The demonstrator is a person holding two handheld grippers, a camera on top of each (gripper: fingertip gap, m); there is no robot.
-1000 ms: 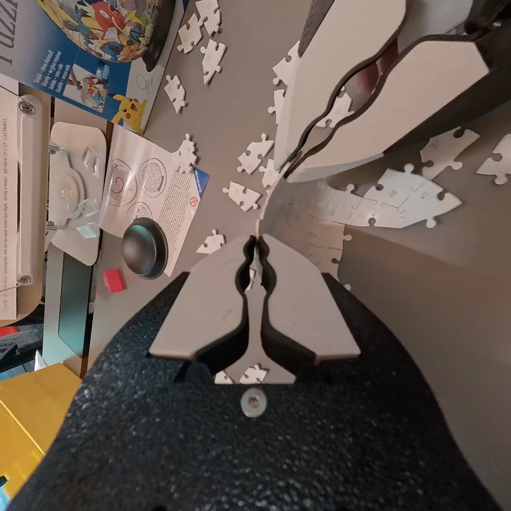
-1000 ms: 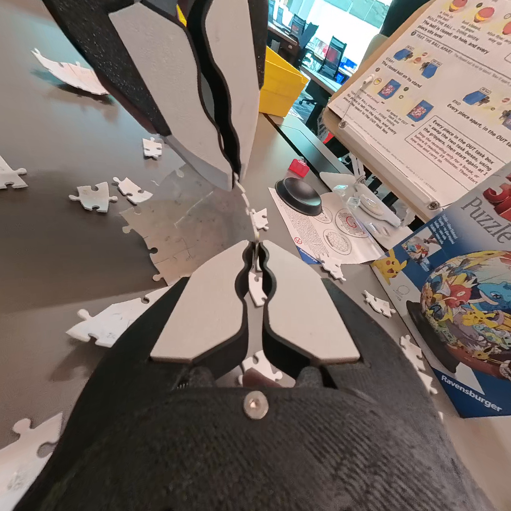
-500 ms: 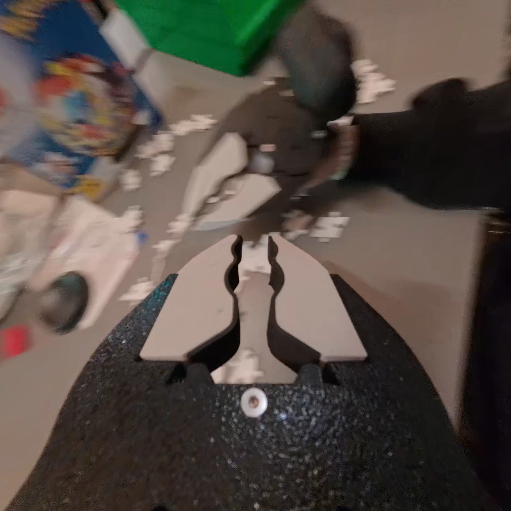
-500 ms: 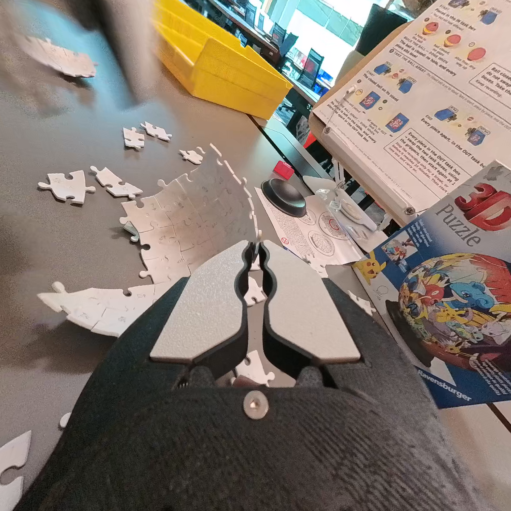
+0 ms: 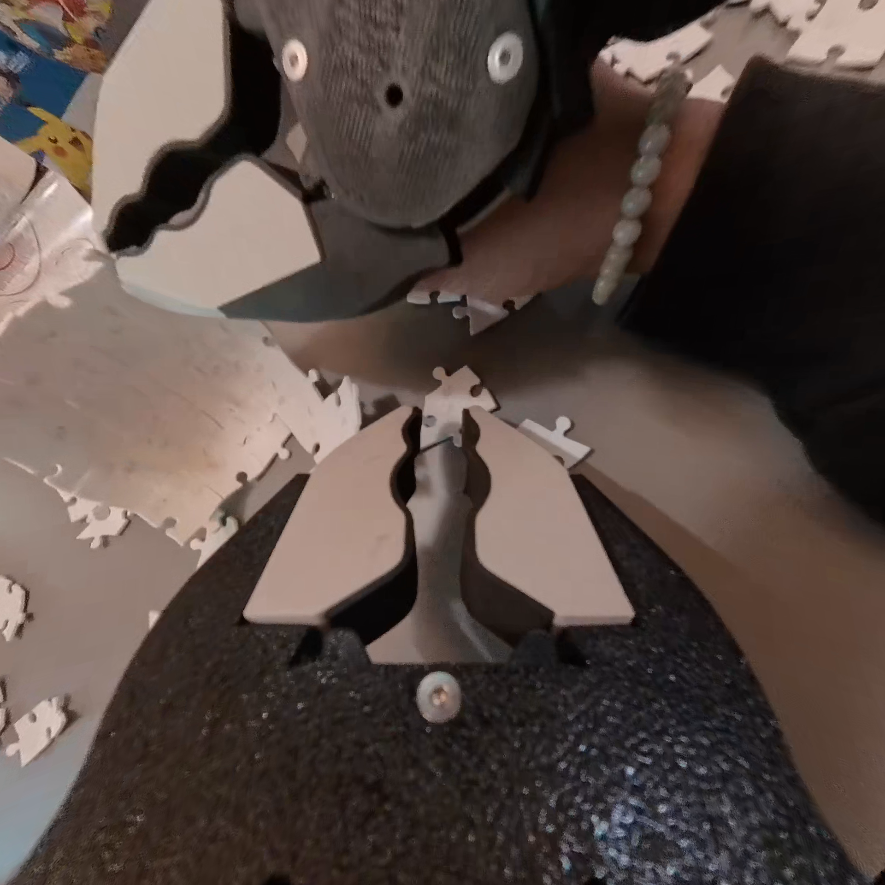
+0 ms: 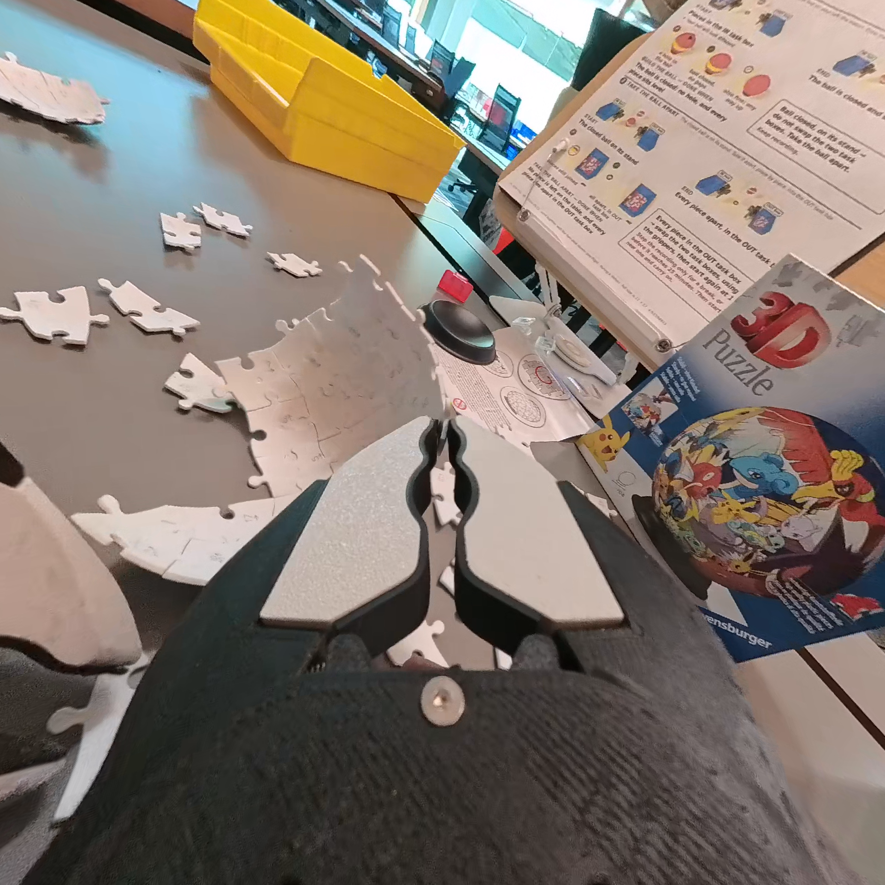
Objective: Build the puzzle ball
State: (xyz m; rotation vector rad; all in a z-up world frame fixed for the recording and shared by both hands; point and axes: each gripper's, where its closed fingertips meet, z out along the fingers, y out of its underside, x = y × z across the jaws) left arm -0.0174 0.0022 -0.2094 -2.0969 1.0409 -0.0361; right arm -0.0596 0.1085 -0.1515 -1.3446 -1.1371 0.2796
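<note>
At the centre of the right wrist view, a curved section of joined white puzzle pieces (image 6: 330, 378) stands up from the grey table (image 6: 96, 191), its upper edge pinched between the tips of the right gripper (image 6: 443, 426), whose jaws are clenched on it. A flatter joined strip (image 6: 172, 536) lies on the table at about 8 o'clock from those tips, and loose white pieces (image 6: 52, 313) are scattered toward 10 o'clock.

In the left wrist view the left gripper (image 5: 440, 416) has its jaws slightly parted, with a single white piece (image 5: 455, 395) lying between and just beyond the tips; whether they touch it cannot be told. The curved section (image 5: 143, 421) fills the 9 o'clock side of that view, and the right gripper (image 5: 115, 249) appears at 11 o'clock, held by a hand (image 5: 550, 230) wearing a bead bracelet (image 5: 632, 191).

Farther out in the right wrist view, a black round stand (image 6: 459, 333) sits at 1 o'clock on a printed leaflet (image 6: 517, 388), with a small red block (image 6: 455, 285) just behind. The puzzle box (image 6: 766, 469) lies at 3 o'clock, an instruction board (image 6: 718, 143) leans at 2 o'clock, and yellow bins (image 6: 325, 110) sit at 12 o'clock.
</note>
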